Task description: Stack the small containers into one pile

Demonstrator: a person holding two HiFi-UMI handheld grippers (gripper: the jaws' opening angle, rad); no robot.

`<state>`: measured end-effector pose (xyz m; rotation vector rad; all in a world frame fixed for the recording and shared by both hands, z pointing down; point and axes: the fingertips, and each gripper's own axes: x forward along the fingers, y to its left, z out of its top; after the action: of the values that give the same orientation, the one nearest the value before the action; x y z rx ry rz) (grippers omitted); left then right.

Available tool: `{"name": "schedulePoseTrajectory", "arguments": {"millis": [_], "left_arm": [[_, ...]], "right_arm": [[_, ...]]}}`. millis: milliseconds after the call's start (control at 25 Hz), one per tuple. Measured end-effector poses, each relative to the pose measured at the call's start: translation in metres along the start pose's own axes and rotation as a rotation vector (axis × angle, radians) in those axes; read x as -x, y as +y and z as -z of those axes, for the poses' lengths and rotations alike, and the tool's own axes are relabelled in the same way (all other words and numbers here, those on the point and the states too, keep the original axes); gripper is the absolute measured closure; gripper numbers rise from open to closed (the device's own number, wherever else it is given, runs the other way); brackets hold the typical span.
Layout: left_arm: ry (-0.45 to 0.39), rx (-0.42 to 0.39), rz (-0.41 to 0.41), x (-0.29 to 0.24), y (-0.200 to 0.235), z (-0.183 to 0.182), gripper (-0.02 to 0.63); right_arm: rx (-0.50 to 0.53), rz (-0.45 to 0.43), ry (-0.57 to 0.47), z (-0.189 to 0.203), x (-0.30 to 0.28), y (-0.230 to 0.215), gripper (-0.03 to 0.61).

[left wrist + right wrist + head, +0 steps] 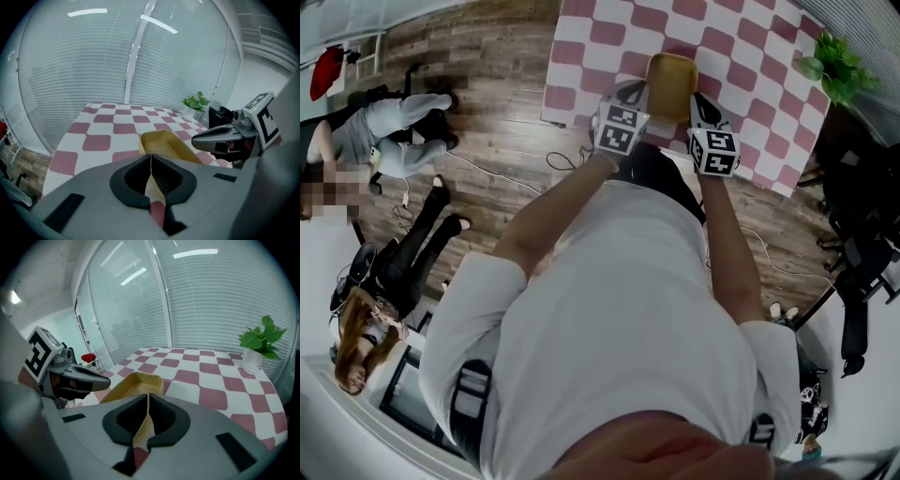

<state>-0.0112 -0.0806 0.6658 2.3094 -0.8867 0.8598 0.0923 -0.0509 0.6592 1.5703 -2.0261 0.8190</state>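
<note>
1. yellow rectangular plastic container (672,84) is at the near edge of the pink-and-white checked table (750,47) (can't tell if it touches the cloth).
2. left gripper (151,174): jaws clamped on the container's left rim.
3. right gripper (147,417): jaws clamped on its right rim.

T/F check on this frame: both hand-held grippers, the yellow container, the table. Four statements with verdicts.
1. The left hand-held gripper and the right hand-held gripper are each shut on a wall of the yellow container. True.
2. The tablecloth is plain blue. False: it is checked in dark pink and white.
3. A green potted plant stands on the table. True.
4. The yellow container is full of fruit. False: what shows of its inside is empty.
</note>
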Motion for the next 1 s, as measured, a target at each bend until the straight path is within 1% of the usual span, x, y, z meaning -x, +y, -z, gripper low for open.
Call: {"name": "schedulePoseTrajectory", "arguments": {"millis": [160,280,440,680,840,1000], "left_arm": [[-0.082,-0.01,0.029,0.026,-0.009,-0.029,0.577],[-0.149,-0.018,0.079,0.048,-0.022,-0.052,0.577],[-0.24,-0.038,0.155,0.077,-0.041,-0.094,0.577],[-0.356,-0.055,0.228,0.122,-0.059,-0.146,0.577],[-0.435,-0.072,0.273,0.154,-0.072,-0.176,0.577],[-0.488,-0.097,0.315,0.181,-0.085,-0.199,0.578]], "right_arm": [[0.013,-0.004,-0.068,-0.032,0.025,0.004,0.54],[0.038,-0.016,-0.117,-0.058,0.047,0.011,0.54],[0.077,-0.041,-0.188,-0.1,0.072,0.022,0.54],[0.096,-0.096,-0.292,-0.158,0.112,0.044,0.54],[0.09,-0.126,-0.347,-0.186,0.14,0.057,0.54],[0.104,-0.145,-0.393,-0.211,0.166,0.07,0.54]]}}
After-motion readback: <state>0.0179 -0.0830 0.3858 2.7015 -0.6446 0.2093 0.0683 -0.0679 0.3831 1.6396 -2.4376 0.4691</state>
